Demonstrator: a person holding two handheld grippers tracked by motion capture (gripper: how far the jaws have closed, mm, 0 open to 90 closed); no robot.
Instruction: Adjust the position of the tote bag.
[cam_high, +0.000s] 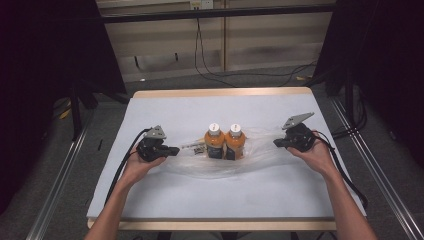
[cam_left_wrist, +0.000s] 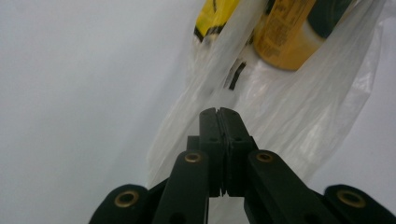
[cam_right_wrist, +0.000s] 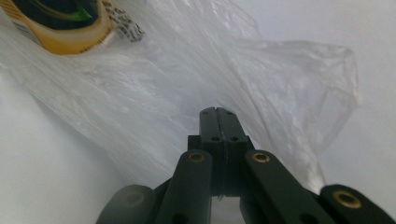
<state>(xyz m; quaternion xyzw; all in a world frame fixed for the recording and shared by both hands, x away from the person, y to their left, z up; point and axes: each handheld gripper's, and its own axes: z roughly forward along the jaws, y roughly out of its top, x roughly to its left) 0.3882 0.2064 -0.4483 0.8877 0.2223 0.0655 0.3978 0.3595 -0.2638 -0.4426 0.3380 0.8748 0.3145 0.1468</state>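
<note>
Two orange bottles with white caps, one (cam_high: 214, 140) beside the other (cam_high: 235, 141), stand upright mid-table inside a clear plastic bag (cam_high: 257, 150) that lies spread out left to right. My left gripper (cam_high: 176, 150) meets the bag's left end. In the left gripper view its jaws (cam_left_wrist: 218, 111) are pressed together, with the film's folds (cam_left_wrist: 280, 107) running into the tips and a bottle (cam_left_wrist: 285, 37) beyond. My right gripper (cam_high: 275, 143) meets the bag's right end. Its jaws (cam_right_wrist: 217, 110) are also pressed together against the crumpled film (cam_right_wrist: 154, 88), with a bottle base (cam_right_wrist: 65, 28) at the top left.
A white cloth (cam_high: 225, 195) covers the wooden table. A small dark item (cam_high: 197, 148) lies in the bag left of the bottles. Metal rails (cam_high: 60, 175) run along both sides of the table, and cables (cam_high: 220, 75) lie on the floor behind.
</note>
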